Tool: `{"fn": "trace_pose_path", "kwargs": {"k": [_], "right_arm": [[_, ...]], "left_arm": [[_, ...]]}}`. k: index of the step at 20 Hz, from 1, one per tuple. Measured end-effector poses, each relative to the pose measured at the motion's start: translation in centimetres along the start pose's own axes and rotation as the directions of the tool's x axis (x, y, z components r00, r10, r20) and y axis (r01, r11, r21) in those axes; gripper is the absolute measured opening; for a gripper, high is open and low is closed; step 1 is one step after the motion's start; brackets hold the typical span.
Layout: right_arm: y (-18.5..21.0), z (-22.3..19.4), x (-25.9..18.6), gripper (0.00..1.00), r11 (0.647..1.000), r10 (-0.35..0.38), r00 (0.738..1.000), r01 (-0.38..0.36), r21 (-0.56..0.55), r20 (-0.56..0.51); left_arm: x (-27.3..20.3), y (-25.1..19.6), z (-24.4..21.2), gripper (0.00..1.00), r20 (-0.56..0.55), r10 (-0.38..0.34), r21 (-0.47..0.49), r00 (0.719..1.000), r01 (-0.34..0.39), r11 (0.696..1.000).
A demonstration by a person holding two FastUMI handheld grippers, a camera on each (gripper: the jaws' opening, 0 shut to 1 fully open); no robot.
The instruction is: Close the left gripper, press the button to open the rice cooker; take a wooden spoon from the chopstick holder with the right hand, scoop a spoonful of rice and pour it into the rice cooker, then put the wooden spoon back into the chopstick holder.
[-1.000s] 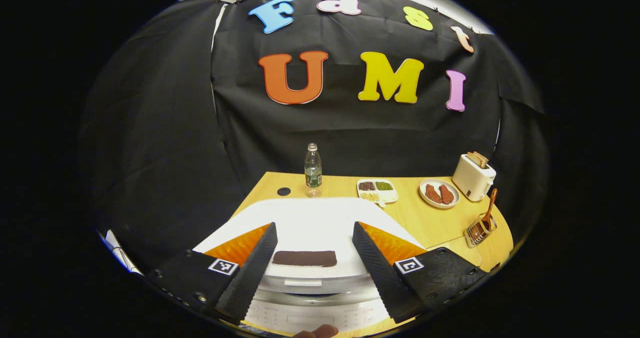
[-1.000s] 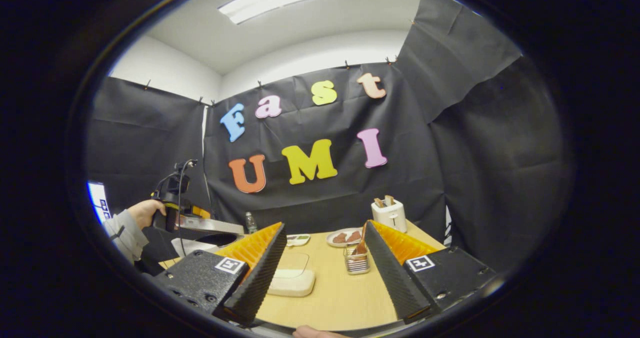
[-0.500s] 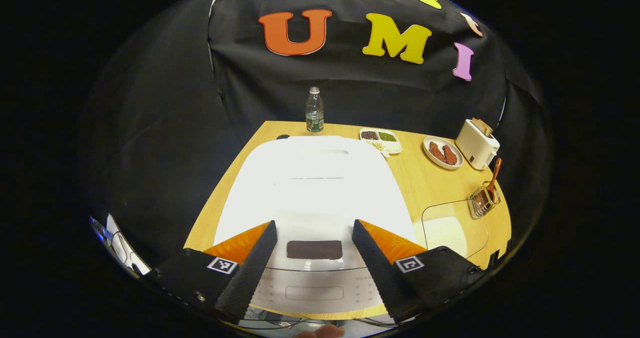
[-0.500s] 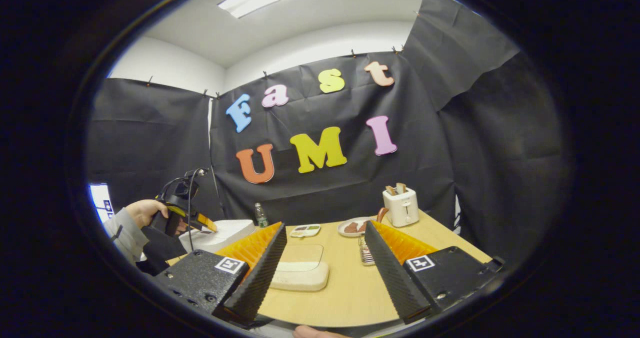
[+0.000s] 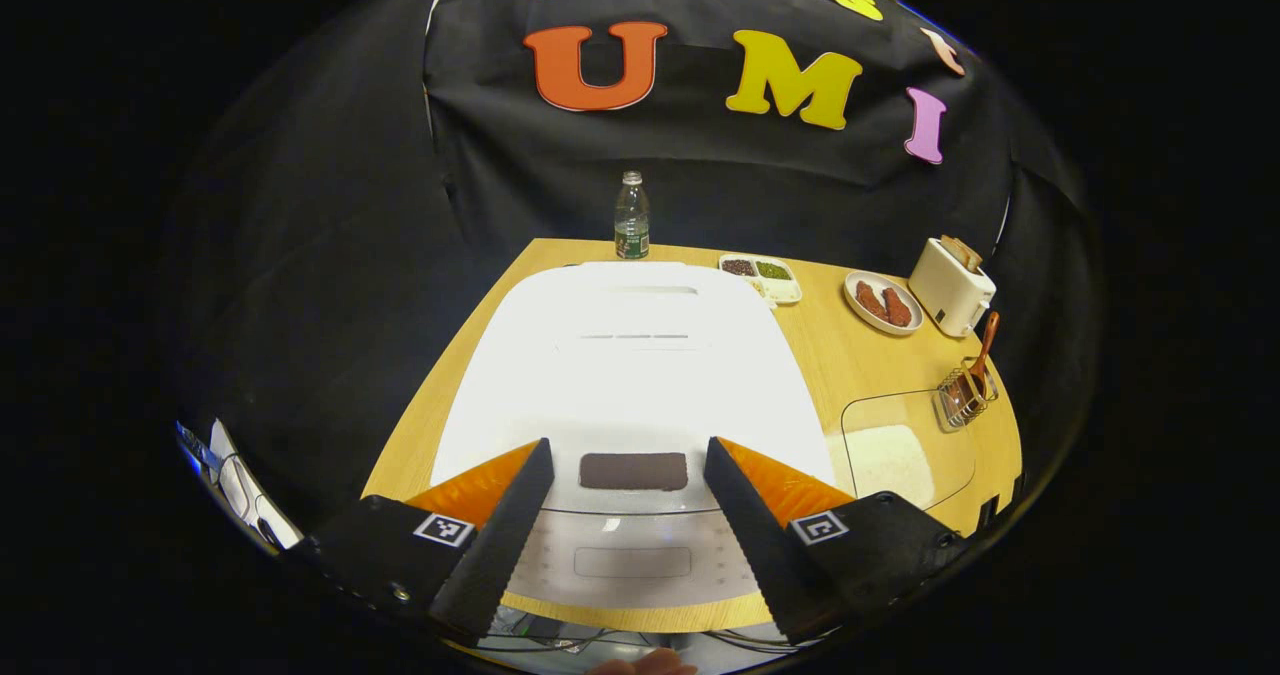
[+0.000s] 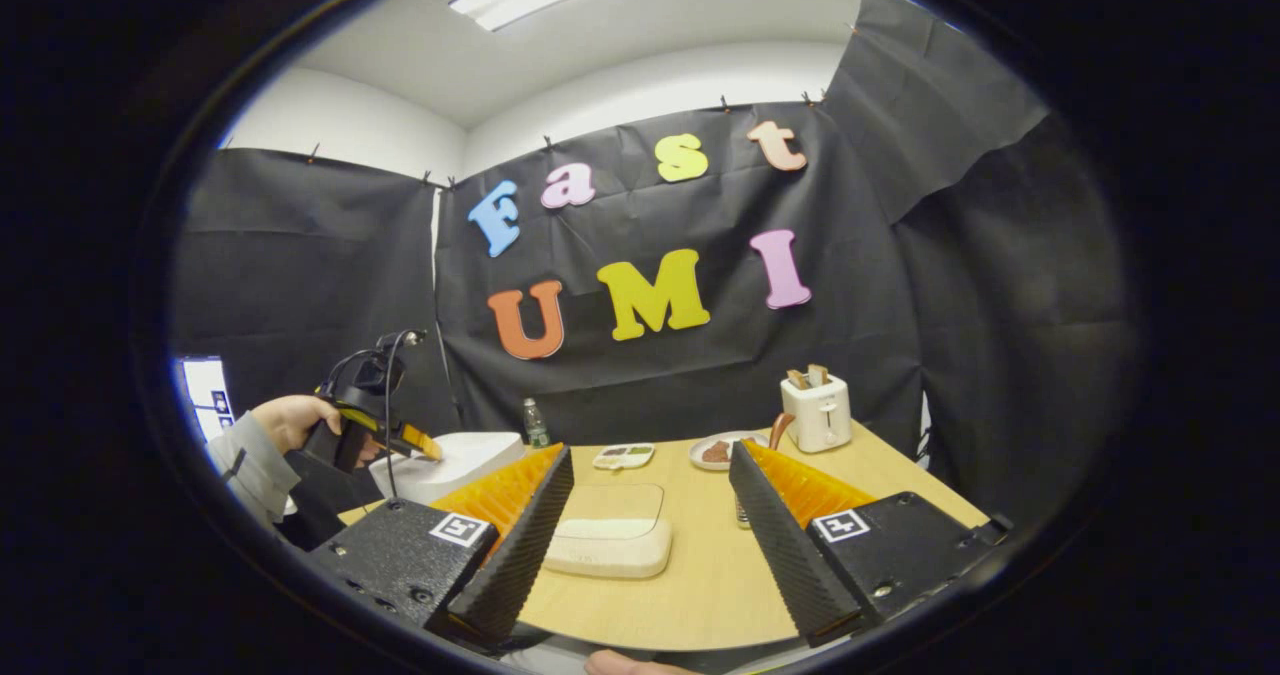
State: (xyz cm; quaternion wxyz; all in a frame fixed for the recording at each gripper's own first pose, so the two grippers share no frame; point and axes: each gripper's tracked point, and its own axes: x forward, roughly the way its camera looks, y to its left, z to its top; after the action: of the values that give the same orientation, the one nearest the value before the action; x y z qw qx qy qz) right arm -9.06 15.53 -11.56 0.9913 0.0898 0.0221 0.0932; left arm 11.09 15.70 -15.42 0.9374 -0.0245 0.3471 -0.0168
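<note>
Left gripper lines up over the cooker

Both grippers gape empty; the left gripper has tilted down over the white, closed rice cooker, still unpressed; brown wooden spoon waits in its wire holder.

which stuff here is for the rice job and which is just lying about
For the job: rice cooker, wooden spoon, chopstick holder, rice container.
Lying about: water bottle, toaster, plate, divided tray.
</note>
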Motion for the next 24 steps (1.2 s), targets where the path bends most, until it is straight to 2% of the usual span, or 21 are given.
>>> {"fn": "trace_pose_path", "kwargs": {"k": [4,7,14,17,20,21,22,24], "right_arm": [[0.8,0.1,0.0,1.00,1.000,0.008,1.000,-0.008,-0.001,-0.004],[1.1,0.2,0.1,1.00,1.000,0.010,1.000,-0.010,-0.007,-0.003],[0.6,-0.3,0.5,1.00,1.000,-0.002,1.000,0.002,0.003,-0.020],[0.1,-0.4,0.7,1.00,1.000,-0.012,1.000,0.012,0.009,-0.024],[-0.5,-0.2,1.2,1.00,1.000,-0.027,0.999,0.027,0.000,-0.026],[-0.6,0.1,1.3,0.95,0.999,-0.031,0.999,0.031,-0.009,-0.022],[-0.8,0.4,1.5,1.00,0.999,-0.040,0.999,0.040,-0.020,-0.018],[-1.2,0.8,1.7,1.00,0.998,-0.057,0.998,0.056,-0.036,-0.012]], "left_arm": [[0.3,0.1,0.2,1.00,0.020,-0.006,-0.027,1.000,0.007,1.000],[0.4,-0.2,0.2,1.00,0.041,-0.002,-0.013,0.999,0.002,1.000],[0.1,0.1,0.8,0.99,0.088,0.050,-0.036,0.995,-0.047,0.998],[-1.3,-1.1,1.6,0.97,0.143,0.018,-0.075,0.990,-0.007,0.997],[-3.9,-1.8,2.5,0.96,0.243,-0.008,-0.097,0.970,0.033,0.995],[-4.8,-2.1,2.7,0.96,0.277,-0.013,-0.101,0.961,0.042,0.994],[-5.9,-2.4,2.9,0.95,0.314,-0.016,-0.104,0.949,0.051,0.993],[-8.5,-2.9,3.3,0.94,0.393,-0.019,-0.099,0.919,0.063,0.993]]}}
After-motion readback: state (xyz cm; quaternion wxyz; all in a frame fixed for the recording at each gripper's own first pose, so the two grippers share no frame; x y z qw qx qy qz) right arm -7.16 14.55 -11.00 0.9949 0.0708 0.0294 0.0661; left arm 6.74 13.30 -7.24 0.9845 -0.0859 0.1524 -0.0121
